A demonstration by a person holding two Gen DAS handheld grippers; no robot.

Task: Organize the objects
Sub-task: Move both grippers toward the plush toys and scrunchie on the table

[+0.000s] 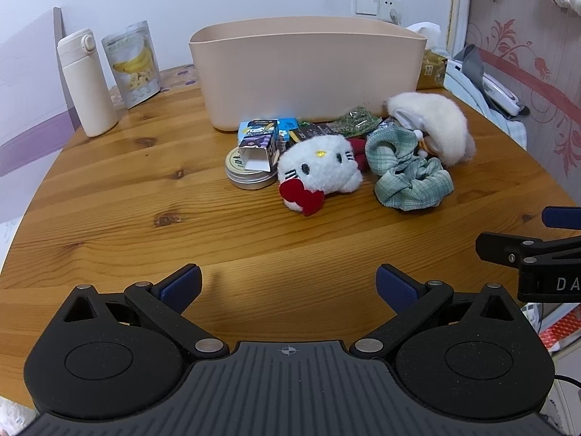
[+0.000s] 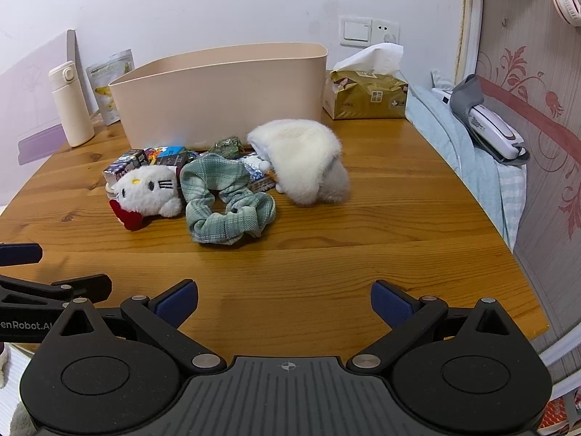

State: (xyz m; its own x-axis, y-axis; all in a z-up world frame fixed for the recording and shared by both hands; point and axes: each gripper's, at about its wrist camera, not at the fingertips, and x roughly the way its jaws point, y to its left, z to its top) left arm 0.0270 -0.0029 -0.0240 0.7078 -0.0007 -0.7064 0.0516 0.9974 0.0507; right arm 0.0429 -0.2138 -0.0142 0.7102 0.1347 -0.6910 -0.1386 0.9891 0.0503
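The left tongs [image 1: 288,285] and the right tongs [image 2: 284,299] are being held low over the near edge of the wooden surface [image 1: 145,200], both with their blue pads [image 1: 181,285] spread wide apart and nothing between them. They are being kept well short of the clutter, which suggests that no item is yet being reached for and that the sorting is judged to be at its start.

The task's things are being kept in one heap at the centre of the left wrist view, just in front of the pink bin [image 1: 308,72]: a white cat plush [image 1: 319,170] with a red bow, a green plaid scrunchie [image 1: 406,174], a fluffy white item [image 1: 432,123], a round tin [image 1: 247,174] with a small printed carton [image 1: 259,138] lying on it, and further small packets behind. The bin is being left open-topped right behind the heap, likely as the place for them.

At the upper left, a cream flask [image 1: 85,80] and a pouch picturing bananas [image 1: 132,61] are standing clear of the heap. A gold tissue pack [image 2: 366,96] is sitting to the right of the bin in the right wrist view; its print is too small to be read. On the neighbouring tool's body, "enRobot.AI" is being shown at the left edge of the right wrist view.
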